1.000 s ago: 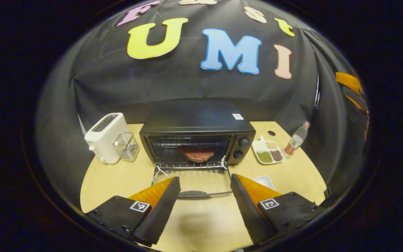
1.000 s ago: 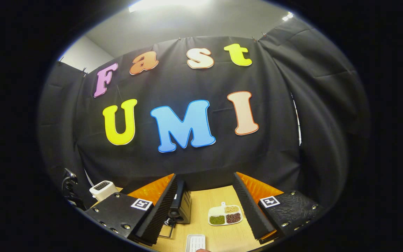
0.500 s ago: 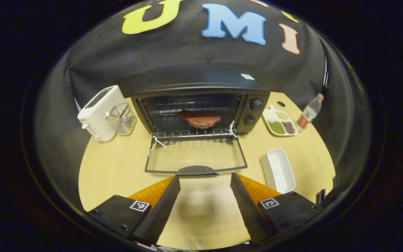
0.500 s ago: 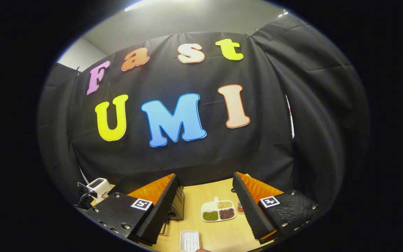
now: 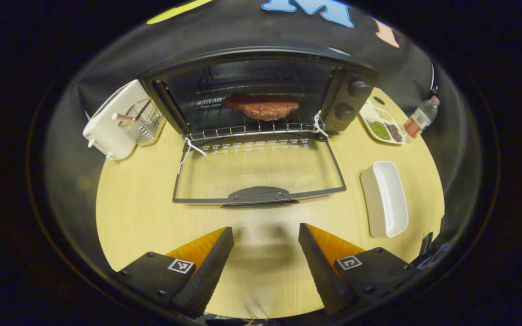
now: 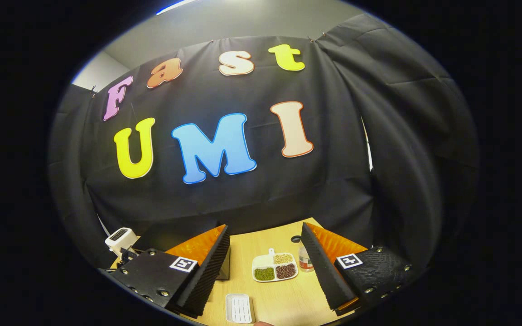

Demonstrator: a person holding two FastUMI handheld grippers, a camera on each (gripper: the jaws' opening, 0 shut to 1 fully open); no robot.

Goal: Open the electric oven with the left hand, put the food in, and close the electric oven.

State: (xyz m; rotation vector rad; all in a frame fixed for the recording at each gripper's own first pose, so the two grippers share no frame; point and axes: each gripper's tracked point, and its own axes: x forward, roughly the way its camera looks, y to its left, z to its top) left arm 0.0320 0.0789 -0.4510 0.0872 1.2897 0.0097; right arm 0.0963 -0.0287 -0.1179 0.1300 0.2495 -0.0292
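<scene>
Ahead of the left gripper (image 5: 264,253), its fingers spread apart and holding nothing, the black electric oven (image 5: 261,86) stands with its glass door (image 5: 259,170) folded flat onto the pale wooden table (image 5: 138,213). The door's dark handle (image 5: 259,196) lies just beyond the fingertips, probably so it can be lifted to close. The reddish-brown piece of meat (image 5: 263,107) sits on the wire rack (image 5: 252,131) inside, so the loading looks done. The empty white rectangular tray (image 5: 385,199) lies off to the right. The right gripper (image 6: 265,271), also spread and empty, hangs above the table, apparently keeping clear.
</scene>
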